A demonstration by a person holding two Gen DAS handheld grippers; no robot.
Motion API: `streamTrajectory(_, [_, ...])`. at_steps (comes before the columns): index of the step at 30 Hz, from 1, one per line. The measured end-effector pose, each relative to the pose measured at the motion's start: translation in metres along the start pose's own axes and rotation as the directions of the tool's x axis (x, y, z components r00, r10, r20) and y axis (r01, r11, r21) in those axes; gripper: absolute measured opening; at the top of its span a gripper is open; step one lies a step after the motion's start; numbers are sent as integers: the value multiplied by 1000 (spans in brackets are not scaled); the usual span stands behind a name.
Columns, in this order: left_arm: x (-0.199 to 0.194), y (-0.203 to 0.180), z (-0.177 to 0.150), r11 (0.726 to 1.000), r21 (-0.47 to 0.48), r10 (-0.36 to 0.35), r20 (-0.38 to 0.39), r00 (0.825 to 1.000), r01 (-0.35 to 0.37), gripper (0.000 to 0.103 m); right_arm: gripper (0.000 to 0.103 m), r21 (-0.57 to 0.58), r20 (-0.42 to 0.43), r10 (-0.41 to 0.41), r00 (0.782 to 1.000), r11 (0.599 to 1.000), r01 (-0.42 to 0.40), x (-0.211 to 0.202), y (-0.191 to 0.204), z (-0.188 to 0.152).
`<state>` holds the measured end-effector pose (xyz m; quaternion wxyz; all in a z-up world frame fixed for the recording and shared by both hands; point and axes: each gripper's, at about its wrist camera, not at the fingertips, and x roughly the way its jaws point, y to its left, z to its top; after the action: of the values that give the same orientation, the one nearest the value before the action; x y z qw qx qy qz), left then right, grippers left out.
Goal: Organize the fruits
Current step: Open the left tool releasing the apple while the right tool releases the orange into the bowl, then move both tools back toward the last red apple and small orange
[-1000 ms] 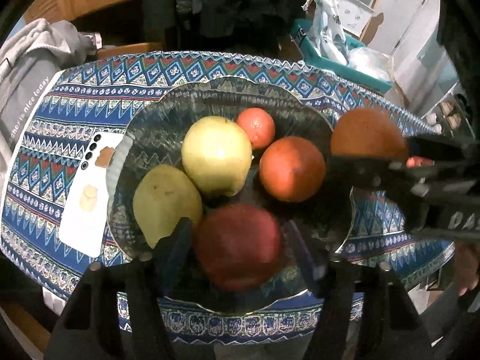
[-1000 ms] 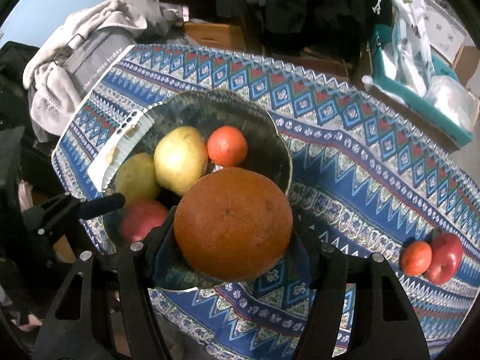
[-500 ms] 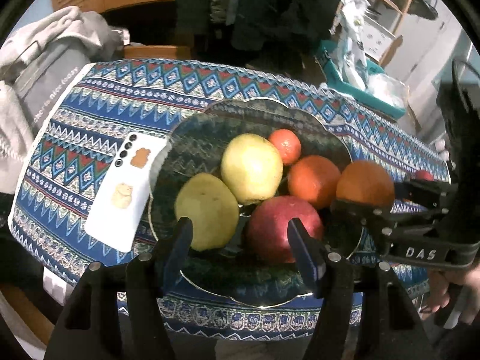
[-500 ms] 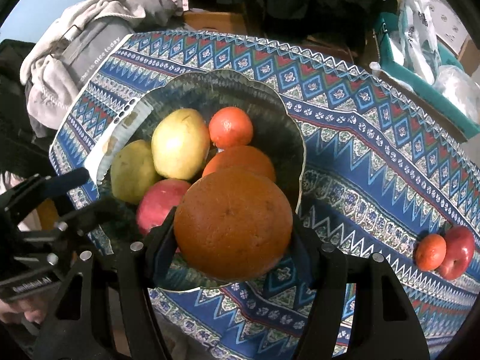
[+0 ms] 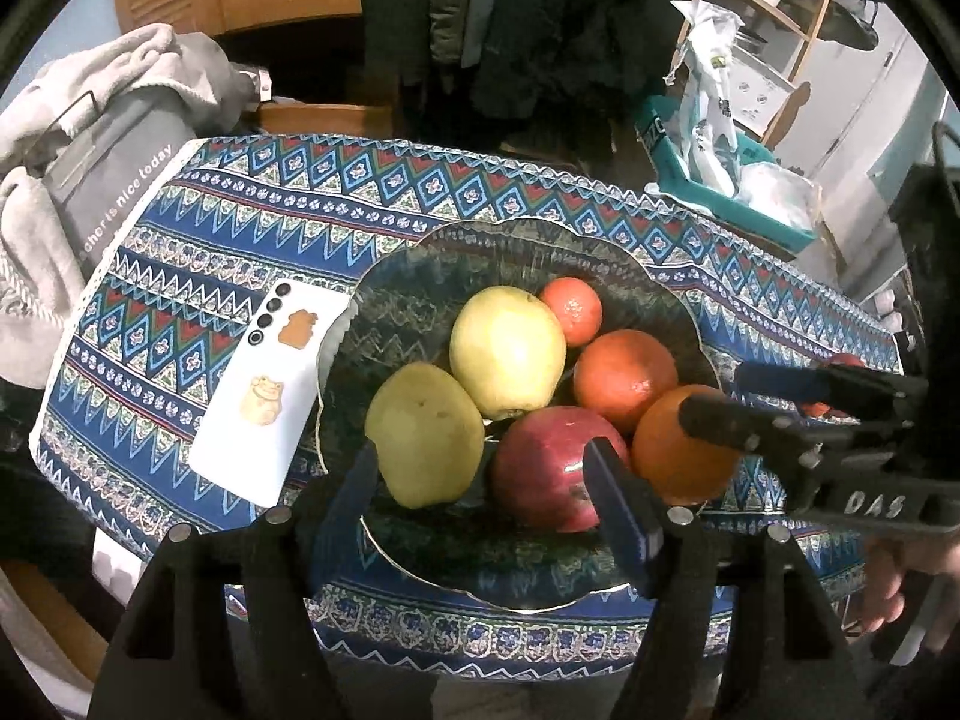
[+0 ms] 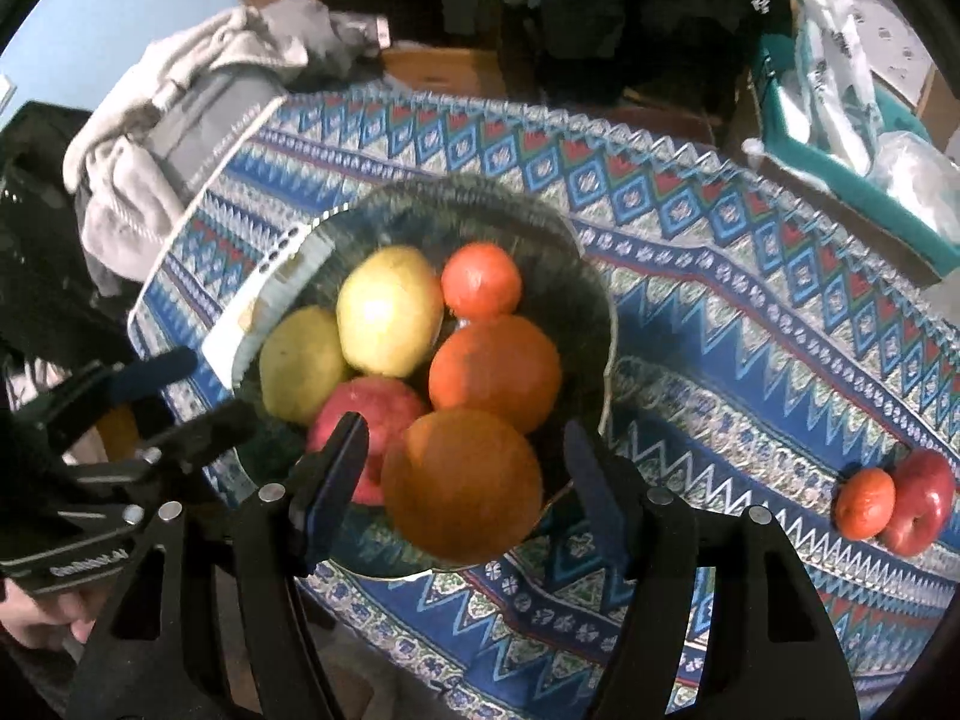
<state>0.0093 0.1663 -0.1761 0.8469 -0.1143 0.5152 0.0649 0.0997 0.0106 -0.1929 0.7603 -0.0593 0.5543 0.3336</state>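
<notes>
A dark green bowl (image 5: 420,282) (image 6: 540,240) on the patterned tablecloth holds a yellow apple (image 5: 507,348), a green pear (image 5: 423,432), a red apple (image 5: 549,465), a small tangerine (image 5: 573,309) and two oranges (image 5: 624,378) (image 5: 678,450). My left gripper (image 5: 486,480) is open and empty at the bowl's near rim. My right gripper (image 6: 465,462) is open, its fingers apart on either side of the near orange (image 6: 462,483), which lies in the bowl. A tangerine (image 6: 864,504) and a red apple (image 6: 918,501) lie on the cloth at right.
A white phone (image 5: 270,396) lies on the cloth against the bowl's left rim. A grey bag and towel (image 5: 90,180) sit at the table's left end. A teal bin with plastic bags (image 5: 720,168) stands behind the table.
My right gripper lowered the orange into the bowl and opened off it. My left gripper let go of the red apple and drew back towards me.
</notes>
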Motion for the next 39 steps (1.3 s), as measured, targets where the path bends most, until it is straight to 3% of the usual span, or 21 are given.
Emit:
streamTrajectory(11, [-25, -16, 7, 999, 26, -25, 56, 998, 24, 73, 69, -14, 92, -100, 991, 995, 102, -45, -5, 4])
streamTrajectory(14, [-32, -23, 8, 999, 43, -25, 77, 997, 21, 77, 69, -21, 115, -119, 986, 992, 122, -57, -5, 3])
streamTrajectory(25, [-55, -49, 11, 994, 107, -38, 130, 991, 25, 77, 71, -41, 178, -233, 956, 969, 244, -97, -8, -5])
streamTrajectory(39, [-81, -92, 18, 982, 180, -87, 188, 978, 52, 80, 76, -40, 264, -307, 915, 944, 328, -145, -19, -20])
